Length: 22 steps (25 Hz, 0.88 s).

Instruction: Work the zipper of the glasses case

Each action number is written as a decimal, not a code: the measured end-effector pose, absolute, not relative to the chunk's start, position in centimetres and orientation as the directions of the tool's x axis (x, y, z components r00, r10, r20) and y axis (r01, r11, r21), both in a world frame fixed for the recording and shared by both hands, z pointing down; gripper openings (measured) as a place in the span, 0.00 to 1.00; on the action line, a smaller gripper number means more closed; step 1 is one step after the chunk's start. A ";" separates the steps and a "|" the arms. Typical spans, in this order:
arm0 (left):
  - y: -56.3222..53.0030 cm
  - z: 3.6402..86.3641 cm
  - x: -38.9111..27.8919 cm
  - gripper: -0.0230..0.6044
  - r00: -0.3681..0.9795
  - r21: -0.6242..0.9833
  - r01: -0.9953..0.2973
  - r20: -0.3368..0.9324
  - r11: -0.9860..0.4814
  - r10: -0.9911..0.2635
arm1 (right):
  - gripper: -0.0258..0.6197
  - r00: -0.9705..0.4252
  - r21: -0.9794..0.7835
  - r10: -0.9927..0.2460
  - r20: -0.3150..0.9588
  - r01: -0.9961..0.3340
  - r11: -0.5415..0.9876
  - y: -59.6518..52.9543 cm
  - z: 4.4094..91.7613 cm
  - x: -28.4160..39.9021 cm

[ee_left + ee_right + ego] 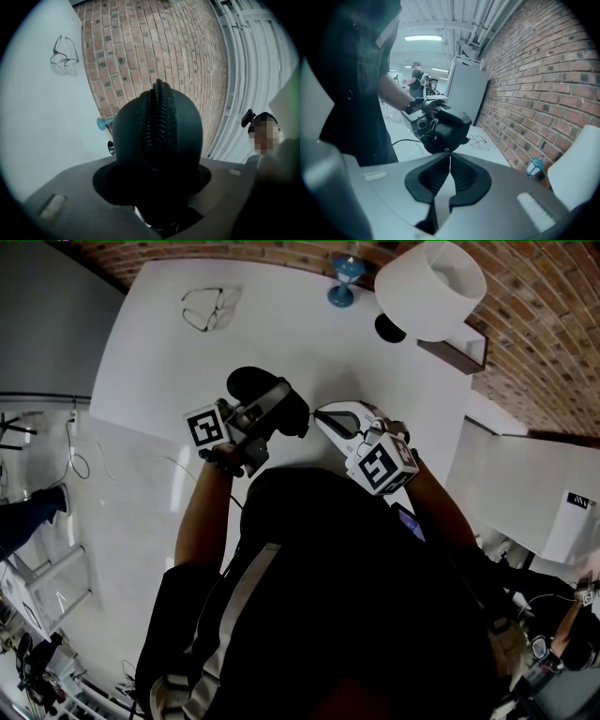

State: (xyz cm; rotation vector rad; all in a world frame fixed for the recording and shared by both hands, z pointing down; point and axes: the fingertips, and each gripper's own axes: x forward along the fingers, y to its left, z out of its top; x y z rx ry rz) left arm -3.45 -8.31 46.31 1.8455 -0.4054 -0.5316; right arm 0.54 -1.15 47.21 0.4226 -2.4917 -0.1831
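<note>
My left claw (270, 409) is clenched on the dark glasses case (157, 140) and grips it by both sides. The zipper (159, 122) runs along the middle of the case toward my camera. I hold the case in the air over the near edge of the white surface (281, 334). My right claw (449, 154) is closed tight, and its tips touch the case at its edge. A pair of glasses (208, 310) lies well apart, at the far left of the surface.
</note>
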 end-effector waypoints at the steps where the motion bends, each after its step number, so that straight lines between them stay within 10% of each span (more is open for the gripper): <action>1: -8.4 46.3 -3.4 0.42 0.844 0.947 -0.013 -0.162 -0.322 -0.512 | 0.05 -0.771 0.221 -0.339 0.539 -0.259 0.940 -1.2 47.2 0.5; 22: -7.4 44.2 -2.7 0.43 0.922 0.935 0.090 -0.209 -0.343 -0.327 | 0.05 -0.818 0.219 -0.322 0.477 -0.245 0.945 -1.0 44.2 -0.9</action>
